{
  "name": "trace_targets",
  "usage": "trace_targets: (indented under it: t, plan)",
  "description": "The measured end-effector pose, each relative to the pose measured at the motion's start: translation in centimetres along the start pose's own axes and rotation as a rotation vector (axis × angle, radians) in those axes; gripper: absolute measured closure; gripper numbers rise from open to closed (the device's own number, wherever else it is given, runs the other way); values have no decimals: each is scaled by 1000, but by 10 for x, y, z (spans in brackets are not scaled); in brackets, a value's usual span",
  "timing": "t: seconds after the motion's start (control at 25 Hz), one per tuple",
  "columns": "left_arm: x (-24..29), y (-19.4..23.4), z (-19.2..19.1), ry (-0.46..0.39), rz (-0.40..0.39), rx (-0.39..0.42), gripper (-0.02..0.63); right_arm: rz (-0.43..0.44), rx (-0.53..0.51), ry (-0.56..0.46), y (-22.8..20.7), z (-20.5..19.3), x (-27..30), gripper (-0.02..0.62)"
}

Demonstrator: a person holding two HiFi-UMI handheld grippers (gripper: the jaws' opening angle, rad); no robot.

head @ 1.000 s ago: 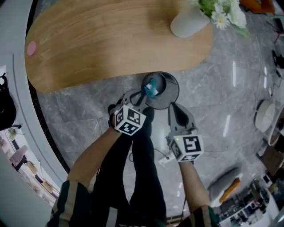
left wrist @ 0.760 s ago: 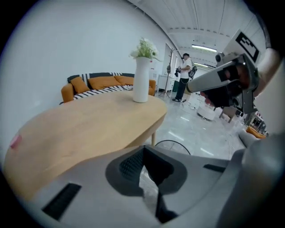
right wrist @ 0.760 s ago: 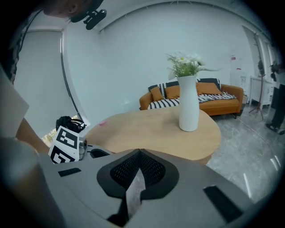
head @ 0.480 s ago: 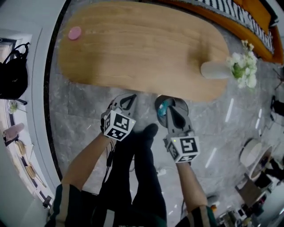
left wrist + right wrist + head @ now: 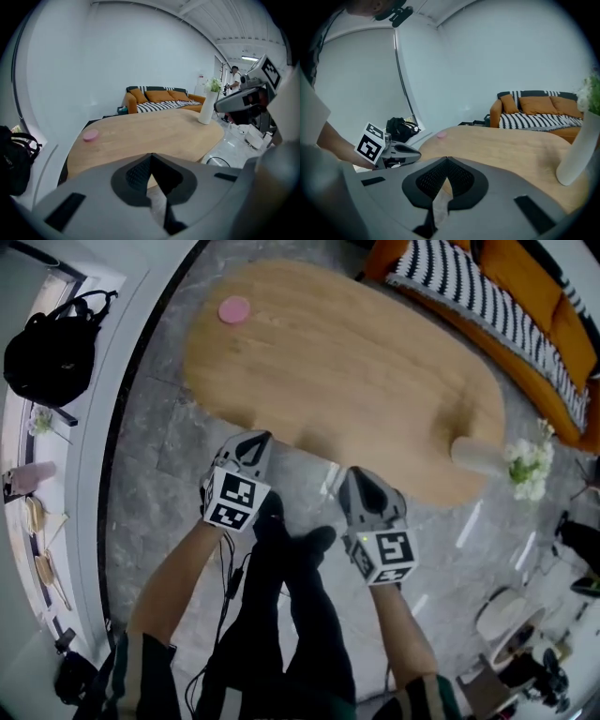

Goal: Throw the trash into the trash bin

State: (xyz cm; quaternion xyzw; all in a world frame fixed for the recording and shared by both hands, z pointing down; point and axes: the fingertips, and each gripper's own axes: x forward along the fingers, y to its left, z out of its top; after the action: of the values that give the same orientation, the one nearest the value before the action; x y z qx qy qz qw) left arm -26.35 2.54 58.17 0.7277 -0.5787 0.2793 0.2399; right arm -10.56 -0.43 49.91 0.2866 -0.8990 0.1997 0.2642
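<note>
Both grippers hang over the grey floor at the near edge of the oval wooden table (image 5: 356, 362). My left gripper (image 5: 257, 438) is shut with nothing between its jaws, and its tips (image 5: 151, 155) point toward the table top. My right gripper (image 5: 357, 476) is also shut and empty, its jaws meeting at the tip (image 5: 447, 159). A pink disc (image 5: 233, 308) lies at the table's far left end. The trash bin is hidden in the head view. In the left gripper view a dark round rim (image 5: 218, 161) shows on the floor to the right.
A white vase (image 5: 476, 455) with flowers (image 5: 525, 465) stands at the table's right end. An orange sofa with striped cushions (image 5: 487, 287) lies beyond the table. A black backpack (image 5: 52, 351) sits by the curved wall at left. My legs (image 5: 291, 606) are below the grippers.
Both grippers have moved away from the bin to the table's edge, and the view has swung left. The left jaws have closed. The bin with the blue trash has left the head view.
</note>
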Motion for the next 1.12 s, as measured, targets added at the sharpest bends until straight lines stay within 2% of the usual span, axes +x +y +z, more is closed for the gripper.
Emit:
trace_targets:
  t: [0.24, 0.32, 0.4, 0.52, 0.56, 0.76, 0.88, 1.12]
  plan:
    - [-3, 47, -12, 7, 35, -32, 604, 37, -19, 13, 20, 6, 31, 595]
    - [1, 59, -12, 7, 37, -31, 574, 37, -13, 23, 22, 5, 38, 595]
    - [7, 74, -8, -2, 44, -28, 459, 37, -11, 28, 23, 4, 44, 595]
    - [20, 103, 1, -28, 90, -51, 208, 41, -4, 33, 24, 3, 54, 595]
    - [25, 111, 3, -32, 103, -64, 165, 40, -1, 38, 24, 2, 57, 595]
    - [43, 137, 8, -28, 114, -118, 164, 49, -6, 54, 27, 5, 73, 595]
    - [57, 160, 11, -23, 156, -145, 164, 61, -33, 76, 26, 11, 83, 595]
    - [94, 212, 28, -55, 230, -271, 164, 63, -24, 82, 16, 14, 106, 595]
